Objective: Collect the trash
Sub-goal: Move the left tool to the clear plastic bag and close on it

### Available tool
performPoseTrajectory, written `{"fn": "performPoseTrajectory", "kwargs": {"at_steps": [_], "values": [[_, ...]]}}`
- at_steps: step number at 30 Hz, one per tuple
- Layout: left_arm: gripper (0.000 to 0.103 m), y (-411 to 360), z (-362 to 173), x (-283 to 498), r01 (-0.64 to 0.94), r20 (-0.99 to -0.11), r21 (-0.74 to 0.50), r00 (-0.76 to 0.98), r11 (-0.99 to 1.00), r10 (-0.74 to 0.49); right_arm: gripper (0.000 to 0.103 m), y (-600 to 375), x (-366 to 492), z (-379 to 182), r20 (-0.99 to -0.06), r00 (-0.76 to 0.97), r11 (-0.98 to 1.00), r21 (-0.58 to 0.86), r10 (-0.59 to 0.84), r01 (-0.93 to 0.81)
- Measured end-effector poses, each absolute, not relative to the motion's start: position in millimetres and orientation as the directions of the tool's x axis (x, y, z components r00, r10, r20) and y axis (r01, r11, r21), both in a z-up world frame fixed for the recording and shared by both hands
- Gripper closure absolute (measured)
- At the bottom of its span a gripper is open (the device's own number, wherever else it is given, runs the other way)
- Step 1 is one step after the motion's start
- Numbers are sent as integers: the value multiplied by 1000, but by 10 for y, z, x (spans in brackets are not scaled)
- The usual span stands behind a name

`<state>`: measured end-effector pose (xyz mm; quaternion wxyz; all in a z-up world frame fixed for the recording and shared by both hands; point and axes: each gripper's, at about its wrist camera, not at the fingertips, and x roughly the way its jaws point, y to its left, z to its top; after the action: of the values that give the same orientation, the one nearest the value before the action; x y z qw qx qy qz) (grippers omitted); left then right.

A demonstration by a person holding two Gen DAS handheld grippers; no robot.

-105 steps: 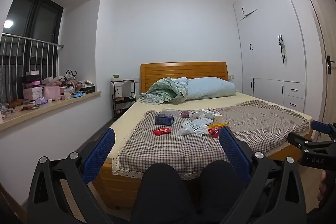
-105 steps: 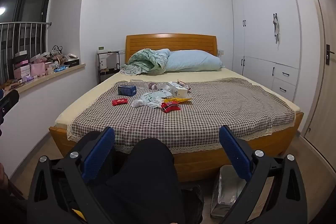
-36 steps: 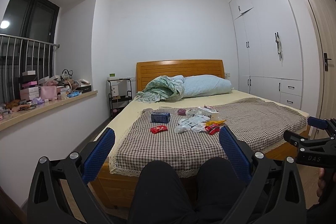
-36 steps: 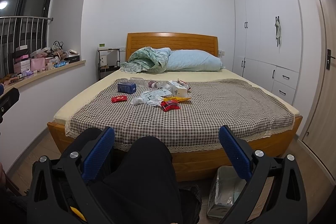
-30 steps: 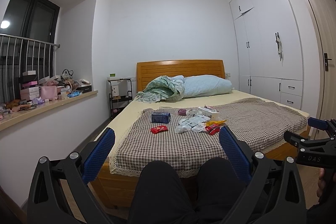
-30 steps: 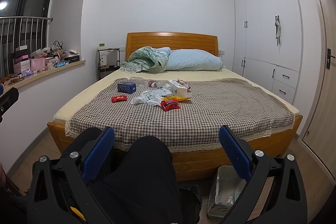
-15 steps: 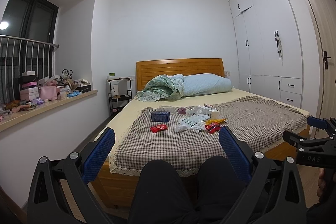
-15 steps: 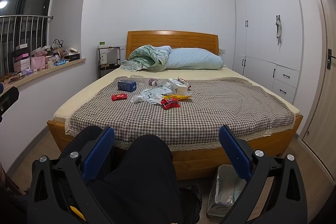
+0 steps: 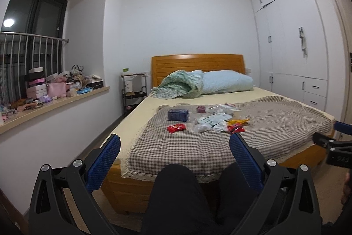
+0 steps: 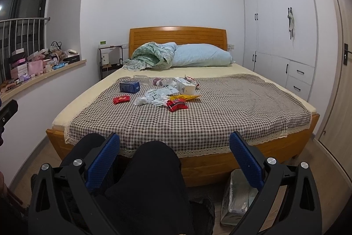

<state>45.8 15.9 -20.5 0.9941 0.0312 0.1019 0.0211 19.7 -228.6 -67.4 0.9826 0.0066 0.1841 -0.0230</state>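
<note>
The bed [image 10: 220, 107] fills the middle of both views, a checked blanket [image 10: 231, 116] spread over its foot half. At about 12 o'clock from the right gripper [image 10: 175, 144] lies the trash pile [image 10: 167, 94], all of it on the blanket and well apart from both grippers: a white carton [image 10: 186, 85], a blue box [image 10: 129, 87] at the pile's 10 o'clock, crumpled white wrappers [image 10: 157, 97], a yellow wrapper [image 10: 189, 97], and two red wrappers, one [image 10: 177, 105] at the pile's 5 o'clock edge and one [image 10: 121, 99] alone at its 8 o'clock.

On the floor at the right gripper's 5 o'clock, beside the bed frame, stands a clear-lined bin [image 10: 238, 197], probably where the trash goes.

The left gripper [image 9: 175, 147] hangs with its fingers spread wide and holding nothing; the right gripper's fingers are likewise wide apart and empty. The person's dark-trousered knees [image 10: 151, 180] sit between the fingers and the bed.

Risks, as I judge them: the wrappers look thin and flat, so fingers closing on one may pinch the blanket too and drag it, scattering the rest. The carton may crush or slip. The pile lies far up the bed, so a long reach invites a poor grip, and carried pieces could fall short of the bin.
</note>
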Motion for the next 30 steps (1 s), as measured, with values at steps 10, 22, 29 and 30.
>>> {"fn": "performPoseTrajectory", "kwargs": {"at_steps": [10,22,29,30], "values": [[7,235,-386,1158,-58,-265,95,961,994,82,8,-2276,803,-828,-418,907,998,-38,-57,46],[7,276,-991,2499,-24,-434,134,897,991,80,8,-2430,1853,-1269,-473,875,994,-74,-106,80],[7,209,-1267,3260,-12,-541,61,840,998,43,8,-2500,2500,-1499,-513,849,992,-89,-126,93],[7,189,-1295,3388,-5,-556,55,830,998,35,8,-2507,2570,-1511,-518,846,992,-83,-125,96]]}}
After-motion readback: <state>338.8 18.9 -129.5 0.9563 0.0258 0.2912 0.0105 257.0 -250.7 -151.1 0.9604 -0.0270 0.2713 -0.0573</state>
